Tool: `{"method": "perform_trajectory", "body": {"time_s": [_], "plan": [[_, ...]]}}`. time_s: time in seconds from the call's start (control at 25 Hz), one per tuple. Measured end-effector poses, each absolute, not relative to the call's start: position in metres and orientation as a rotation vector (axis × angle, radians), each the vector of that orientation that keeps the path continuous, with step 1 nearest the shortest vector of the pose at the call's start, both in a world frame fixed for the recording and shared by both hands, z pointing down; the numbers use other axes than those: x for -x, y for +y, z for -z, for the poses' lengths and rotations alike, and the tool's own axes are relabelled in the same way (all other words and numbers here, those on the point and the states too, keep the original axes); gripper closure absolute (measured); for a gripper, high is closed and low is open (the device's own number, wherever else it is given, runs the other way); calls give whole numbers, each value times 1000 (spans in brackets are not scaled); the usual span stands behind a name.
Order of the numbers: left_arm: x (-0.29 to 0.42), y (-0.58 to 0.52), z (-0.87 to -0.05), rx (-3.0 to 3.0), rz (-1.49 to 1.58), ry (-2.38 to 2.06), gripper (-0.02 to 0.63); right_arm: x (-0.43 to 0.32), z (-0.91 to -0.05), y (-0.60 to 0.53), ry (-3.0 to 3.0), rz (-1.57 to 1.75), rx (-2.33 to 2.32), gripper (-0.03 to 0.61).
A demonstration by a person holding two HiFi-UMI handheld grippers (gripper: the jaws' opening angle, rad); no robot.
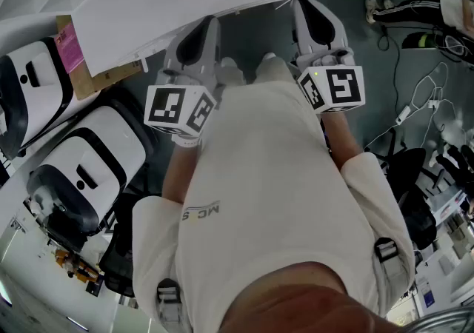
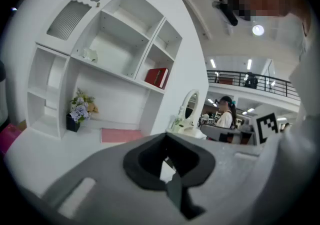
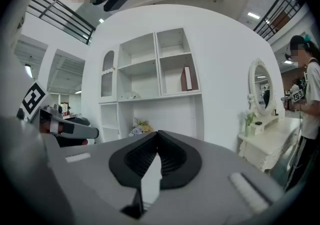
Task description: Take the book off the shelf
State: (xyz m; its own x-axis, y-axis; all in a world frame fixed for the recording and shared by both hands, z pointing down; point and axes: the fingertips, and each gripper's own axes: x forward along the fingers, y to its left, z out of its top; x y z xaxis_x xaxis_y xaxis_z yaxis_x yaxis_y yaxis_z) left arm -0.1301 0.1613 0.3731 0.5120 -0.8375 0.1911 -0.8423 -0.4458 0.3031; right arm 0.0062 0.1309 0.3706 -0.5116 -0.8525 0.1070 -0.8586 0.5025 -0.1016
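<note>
Pre-reach stage: book point(image 3: 186, 78) upright on shelf point(image 3: 176, 94), well apart from both grippers.
Left gripper point(image 2: 168, 163) & right gripper point(image 3: 151, 164): jaws together, empty; next move likely needs reach + jaws opened.

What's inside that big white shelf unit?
A red book stands in a right-hand compartment of the shelf unit; flowers sit on its lower ledge. The left gripper hides whatever lies below.

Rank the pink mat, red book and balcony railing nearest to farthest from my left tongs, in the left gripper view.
1. Pink mat, on the desk below.
2. Red book, right compartment of the shelf.
3. Balcony railing, far right background.
</note>
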Motion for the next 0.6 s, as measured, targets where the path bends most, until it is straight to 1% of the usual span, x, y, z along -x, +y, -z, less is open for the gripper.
{"method": "perform_trajectory", "body": {"time_s": [0.16, 0.32, 0.48, 0.6], "plan": [[108, 191, -371, -2366, -4, -1394, 612, -39, -367, 155, -2700, -387, -1571, 578], [75, 209, -366, -2388, -17, -1381, 612, -69, -364, 173, -2705, -364, -1584, 578], [47, 221, -358, -2418, -49, -1379, 612, -101, -361, 183, -2745, -439, -1610, 581], [27, 223, -356, -2439, -68, -1368, 612, -124, -358, 191, -2744, -429, -1634, 581]]}}
